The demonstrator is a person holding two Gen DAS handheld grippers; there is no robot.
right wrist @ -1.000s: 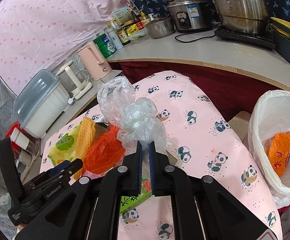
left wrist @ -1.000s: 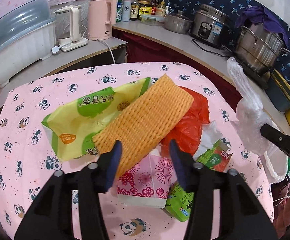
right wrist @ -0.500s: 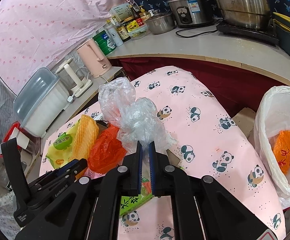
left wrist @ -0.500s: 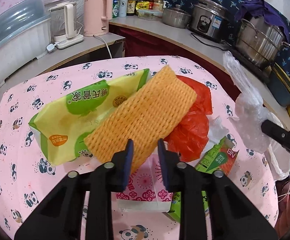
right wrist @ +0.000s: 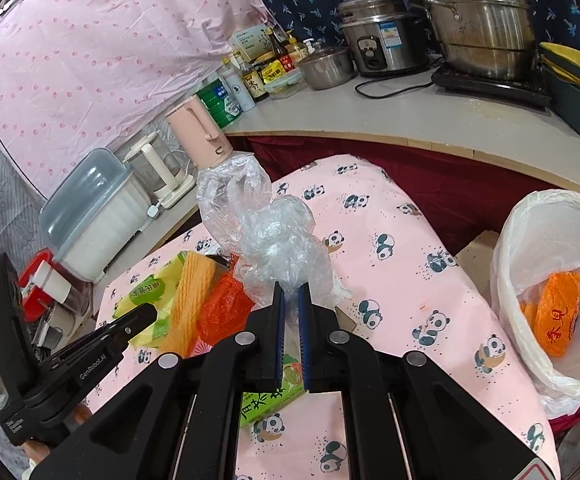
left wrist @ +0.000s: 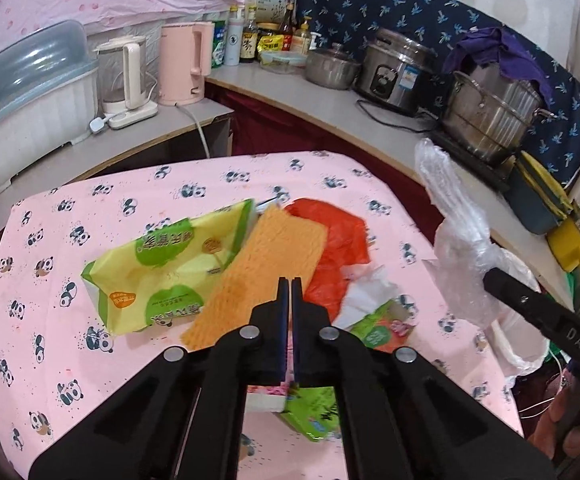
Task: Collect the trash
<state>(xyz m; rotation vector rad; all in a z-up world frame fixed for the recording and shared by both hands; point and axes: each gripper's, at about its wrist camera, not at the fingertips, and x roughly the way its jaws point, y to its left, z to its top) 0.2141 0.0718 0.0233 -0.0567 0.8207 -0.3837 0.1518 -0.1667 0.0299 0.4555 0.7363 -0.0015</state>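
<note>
Trash lies piled on the panda-print counter. Left claw has just been closing and now pinches the orange foam net. Right claw grips a clear plastic bag, near the lined bin.

Orange foam net tilted over heap; crumpled clear plastic raised.

my left claw and right claw are matte black plastic with blue pads, round silver screws, white "genrobot.ai" lettering on the side.
</note>
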